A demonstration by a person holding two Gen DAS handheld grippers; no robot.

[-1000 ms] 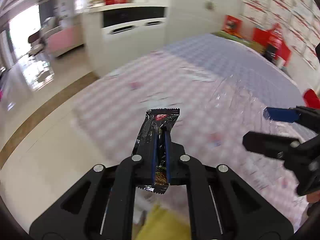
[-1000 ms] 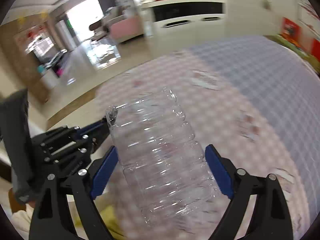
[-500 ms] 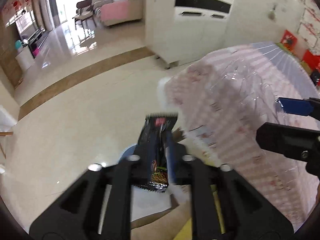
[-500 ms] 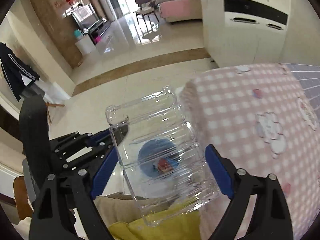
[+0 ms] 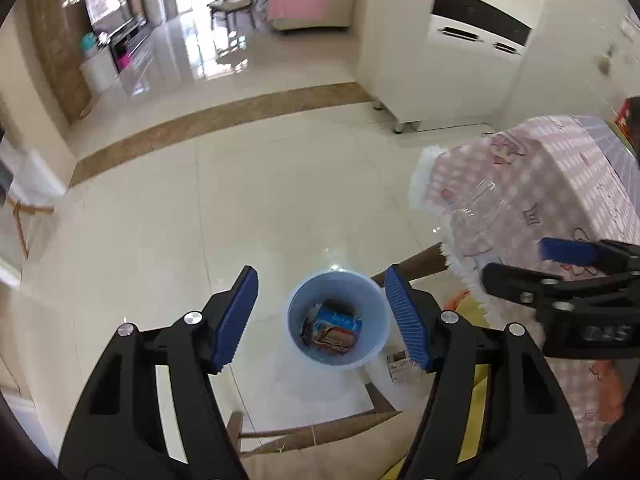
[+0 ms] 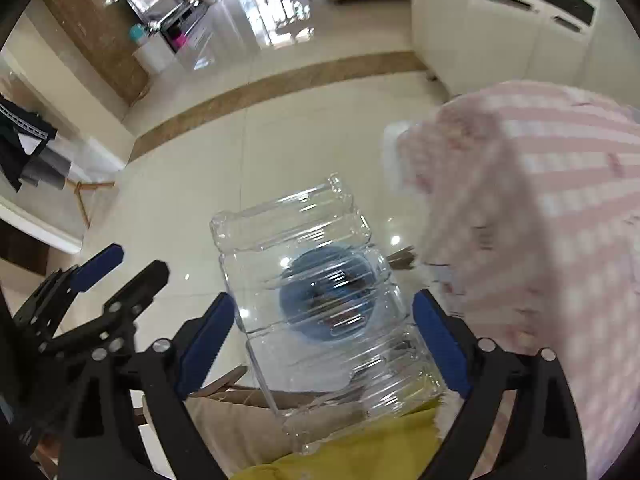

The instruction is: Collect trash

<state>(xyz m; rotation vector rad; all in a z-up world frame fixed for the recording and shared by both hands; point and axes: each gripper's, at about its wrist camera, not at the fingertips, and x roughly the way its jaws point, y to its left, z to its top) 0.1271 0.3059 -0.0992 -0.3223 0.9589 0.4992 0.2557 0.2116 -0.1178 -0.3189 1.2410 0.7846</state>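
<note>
Our left gripper (image 5: 320,312) points down at the blue bin (image 5: 374,308) on the floor, its fingers (image 5: 236,316) opening with nothing between them; wrappers (image 5: 334,328) lie inside the bin. Our right gripper (image 6: 320,344) has its fingers (image 6: 204,340) closed on a clear plastic bottle (image 6: 312,304). We hold it above the bin, just beside the corner of the pink checked surface (image 6: 560,200).

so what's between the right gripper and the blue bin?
Only the clear plastic bottle held in the right gripper; right wrist view shows the blue bin through it.
</note>
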